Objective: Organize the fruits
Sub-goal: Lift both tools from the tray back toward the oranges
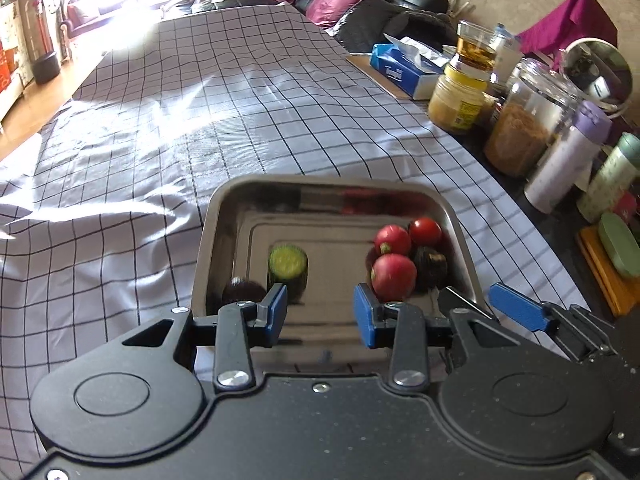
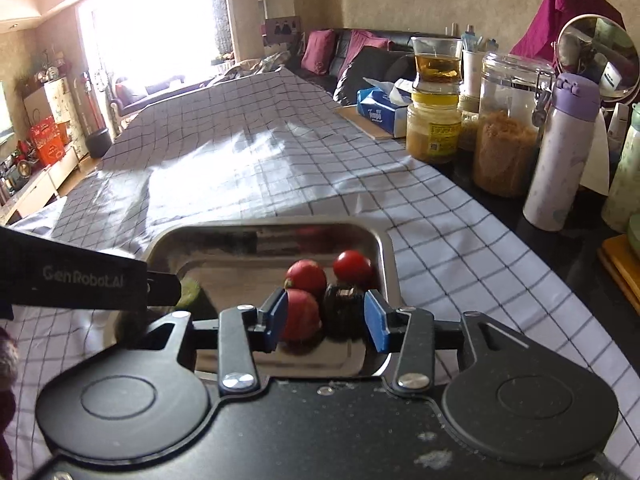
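Note:
A steel tray (image 1: 224, 208) sits on the checked cloth. It holds a green cucumber chunk (image 1: 288, 266) and a dark purple piece (image 1: 242, 290) on its left. Two red radishes (image 1: 394, 276), a cherry tomato (image 1: 425, 231) and a dark chunk (image 1: 430, 264) cluster on its right. My left gripper (image 1: 320, 314) hovers over the tray's near middle, open with nothing between its pads. My right gripper (image 2: 326, 318) is open at the near right corner. The near radish (image 2: 302, 314) and the dark chunk (image 2: 342, 308) show between its pads, which do not press on them.
Along the right edge stand jars (image 1: 520, 128), a glass of amber liquid (image 1: 476, 48), a tissue box (image 1: 408, 68), a lilac flask (image 1: 568, 156) and a round mirror (image 1: 598, 72). The checked cloth (image 1: 200, 112) stretches far ahead and to the left. A sofa with cushions lies beyond.

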`<state>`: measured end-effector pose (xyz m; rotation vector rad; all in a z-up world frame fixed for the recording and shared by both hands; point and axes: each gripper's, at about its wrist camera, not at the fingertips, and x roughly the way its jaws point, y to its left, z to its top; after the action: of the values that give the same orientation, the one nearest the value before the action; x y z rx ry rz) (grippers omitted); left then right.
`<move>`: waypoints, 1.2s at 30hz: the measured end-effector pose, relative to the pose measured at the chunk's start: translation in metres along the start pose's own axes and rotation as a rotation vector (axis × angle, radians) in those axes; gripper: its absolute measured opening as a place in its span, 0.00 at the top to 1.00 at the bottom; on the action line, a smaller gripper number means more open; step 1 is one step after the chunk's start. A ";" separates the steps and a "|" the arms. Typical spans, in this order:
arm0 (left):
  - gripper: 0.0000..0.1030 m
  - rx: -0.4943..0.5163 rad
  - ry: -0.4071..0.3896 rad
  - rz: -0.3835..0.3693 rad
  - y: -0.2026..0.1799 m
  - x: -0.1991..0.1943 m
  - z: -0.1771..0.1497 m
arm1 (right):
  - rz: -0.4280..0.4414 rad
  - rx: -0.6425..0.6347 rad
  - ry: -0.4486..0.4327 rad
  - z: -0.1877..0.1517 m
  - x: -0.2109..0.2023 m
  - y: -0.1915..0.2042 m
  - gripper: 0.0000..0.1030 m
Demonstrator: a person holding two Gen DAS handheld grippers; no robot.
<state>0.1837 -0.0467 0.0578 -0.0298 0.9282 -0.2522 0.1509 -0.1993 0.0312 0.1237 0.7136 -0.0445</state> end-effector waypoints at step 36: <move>0.53 0.022 -0.013 0.011 0.045 -0.054 -0.163 | 0.031 0.115 0.030 -0.121 -0.078 -0.028 0.58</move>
<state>0.0327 0.0222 -0.0037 -0.0063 0.9121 -0.2514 0.0109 -0.2120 -0.0114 0.2454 0.7386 -0.0541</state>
